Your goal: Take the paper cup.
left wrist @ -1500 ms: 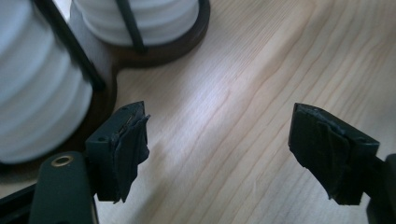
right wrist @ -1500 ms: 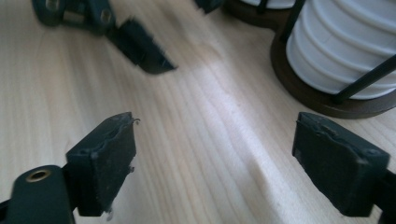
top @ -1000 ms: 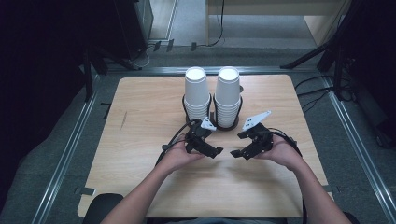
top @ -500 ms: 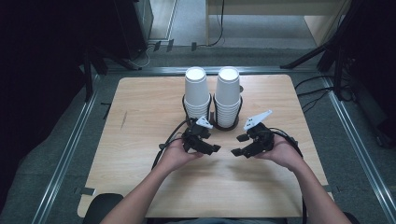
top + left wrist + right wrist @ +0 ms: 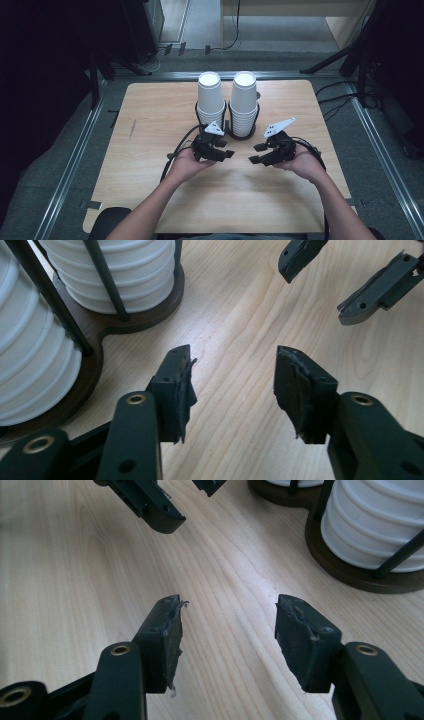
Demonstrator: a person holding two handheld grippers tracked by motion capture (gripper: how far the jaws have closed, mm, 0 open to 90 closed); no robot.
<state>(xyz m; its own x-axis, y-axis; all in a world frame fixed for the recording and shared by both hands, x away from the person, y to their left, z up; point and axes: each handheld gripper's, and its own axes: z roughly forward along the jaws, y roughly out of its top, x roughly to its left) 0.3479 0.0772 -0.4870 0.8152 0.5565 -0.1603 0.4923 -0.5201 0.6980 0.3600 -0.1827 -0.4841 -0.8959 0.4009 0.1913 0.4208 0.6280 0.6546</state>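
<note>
A pale wooden table (image 5: 150,200) holds two tall stacks of white paper cups (image 5: 210,97) in a dark wire holder (image 5: 242,135) at the far centre. Just near of it hover the left gripper (image 5: 227,154) and right gripper (image 5: 256,154), jaws apart and empty, having just been narrowing. A good next move is probably to reopen wide and take the top cup's rim squarely.

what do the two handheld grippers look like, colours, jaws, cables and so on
Both the left gripper and the right gripper are black, each with two blocky jaws. The pads are dark rubber with frayed edges, and brass-coloured rivets sit at the jaw pivots. Each gripper carries a grey three-cornered plate on top and trails a black cable. The forearms are bare.
</note>
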